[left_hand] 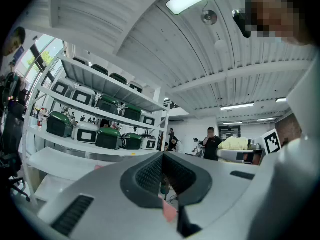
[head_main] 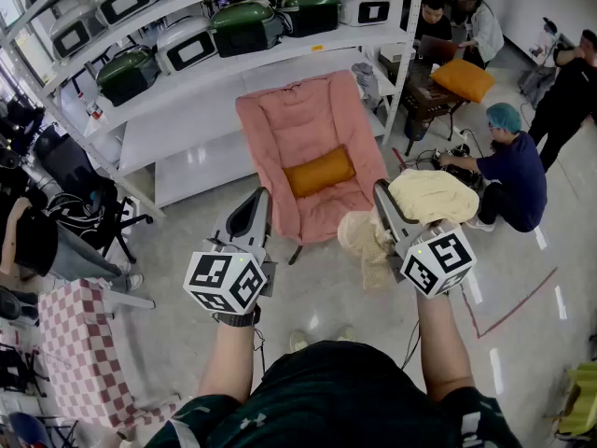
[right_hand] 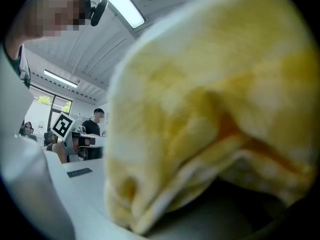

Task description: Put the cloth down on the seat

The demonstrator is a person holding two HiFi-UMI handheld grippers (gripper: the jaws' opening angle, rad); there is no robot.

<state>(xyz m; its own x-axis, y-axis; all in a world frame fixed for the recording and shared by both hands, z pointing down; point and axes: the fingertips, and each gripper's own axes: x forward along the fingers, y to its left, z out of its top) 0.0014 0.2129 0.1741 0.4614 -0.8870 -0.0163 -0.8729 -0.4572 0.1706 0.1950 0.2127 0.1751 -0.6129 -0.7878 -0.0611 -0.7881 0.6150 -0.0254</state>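
Cloth, pale yellow and fleecy [head_main: 424, 199], is bunched over the right gripper [head_main: 382, 190] and hangs off it in a loose tail, above the floor, just off the seat's front right corner. It fills the right gripper view [right_hand: 210, 109]. The fingers are buried in it and appear clamped on a fold. The left gripper [head_main: 260, 196] is level, its fingers together on nothing. Bare grey floor [head_main: 317, 292] lies open before the pink padded chair [head_main: 308, 119]. An orange cushion [head_main: 319, 172] lies on the seat. White metal shelving [head_main: 215, 68] crowds the chair's back. A crouching person [head_main: 515, 171] is at the right, and a red-checked chair [head_main: 84, 339] at the left.
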